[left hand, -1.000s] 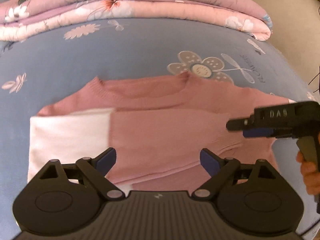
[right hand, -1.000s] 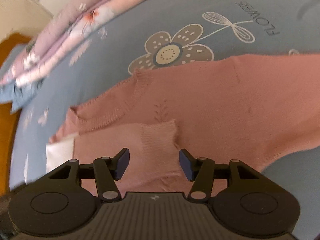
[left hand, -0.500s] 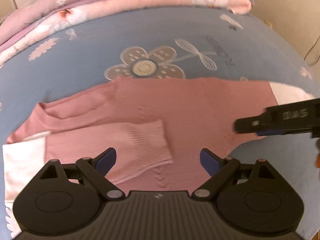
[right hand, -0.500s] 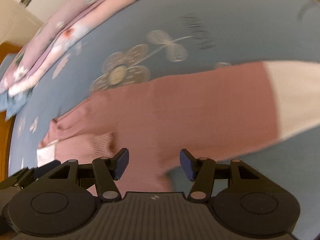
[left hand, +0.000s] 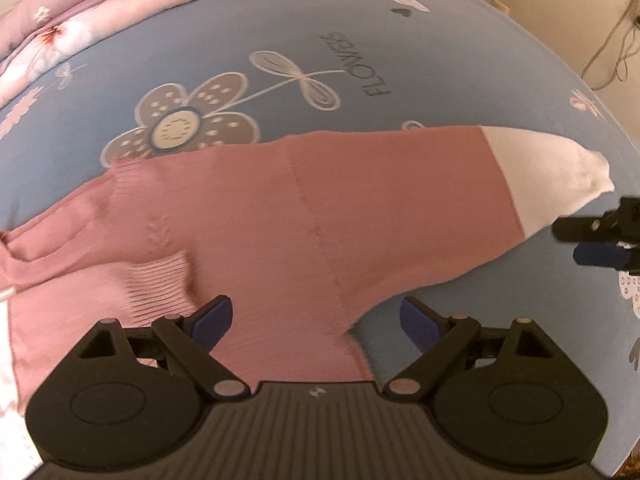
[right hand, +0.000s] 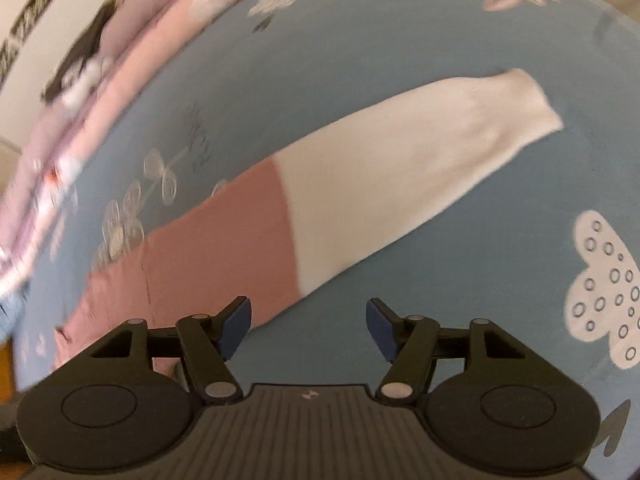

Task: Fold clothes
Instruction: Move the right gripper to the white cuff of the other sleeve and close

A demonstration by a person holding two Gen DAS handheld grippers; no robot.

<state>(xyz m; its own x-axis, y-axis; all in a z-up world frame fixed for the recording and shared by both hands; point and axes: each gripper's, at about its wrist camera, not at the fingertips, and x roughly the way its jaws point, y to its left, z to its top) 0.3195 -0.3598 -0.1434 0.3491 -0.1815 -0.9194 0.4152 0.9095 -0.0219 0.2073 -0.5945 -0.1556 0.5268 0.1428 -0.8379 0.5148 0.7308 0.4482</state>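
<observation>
Two empty claws: left (left hand: 316,320) wide, right (right hand: 308,326) opening, apparently above sweater (left hand: 304,216).

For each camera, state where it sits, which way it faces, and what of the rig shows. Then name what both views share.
Left wrist: on the left gripper, angled down at the pink sweater; own open fingers and the right gripper at the right edge.
Right wrist: on the right gripper, angled down at the outstretched sleeve; own fingers, opening, nothing between.
Shared: sleeve, blue floral bedsheet, folded quilt.
</observation>
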